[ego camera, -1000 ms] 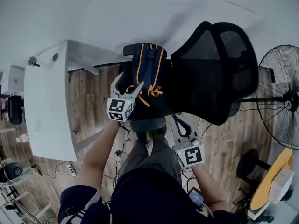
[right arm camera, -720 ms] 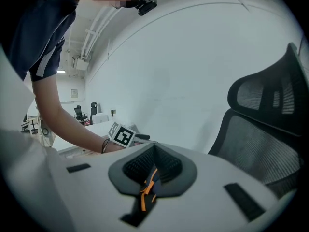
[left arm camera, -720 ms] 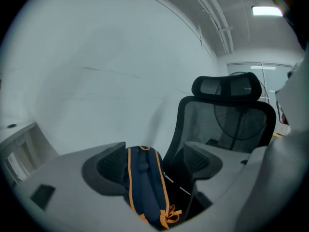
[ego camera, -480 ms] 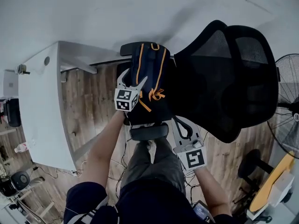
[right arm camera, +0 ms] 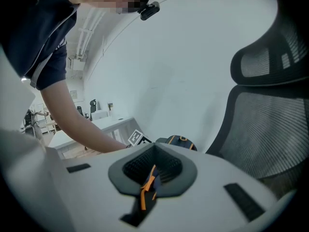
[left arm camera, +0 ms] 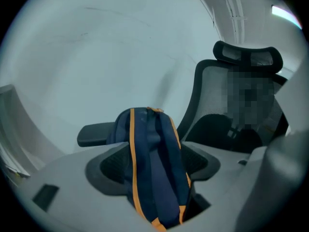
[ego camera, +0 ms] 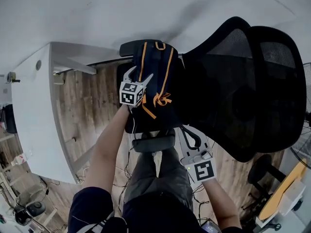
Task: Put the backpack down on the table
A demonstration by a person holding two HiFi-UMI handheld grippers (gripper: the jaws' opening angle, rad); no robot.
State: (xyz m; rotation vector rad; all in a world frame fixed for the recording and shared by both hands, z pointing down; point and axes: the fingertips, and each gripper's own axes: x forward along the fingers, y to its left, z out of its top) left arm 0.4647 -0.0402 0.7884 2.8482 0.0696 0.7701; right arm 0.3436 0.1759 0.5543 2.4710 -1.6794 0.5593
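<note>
Backpack (ego camera: 156, 74) stood on chair (ego camera: 243, 81) at 12 o'clock | left claw (ego camera: 140, 75) was closing around it | right claw (right arm camera: 153, 170) at 5 o'clock clamped its strap (right arm camera: 145, 190)

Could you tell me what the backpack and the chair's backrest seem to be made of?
The backpack looks like woven synthetic fabric, matte navy with orange trim, creasing softly. The chair backrest is black mesh, its weave see-through, frame likely plastic.
</note>
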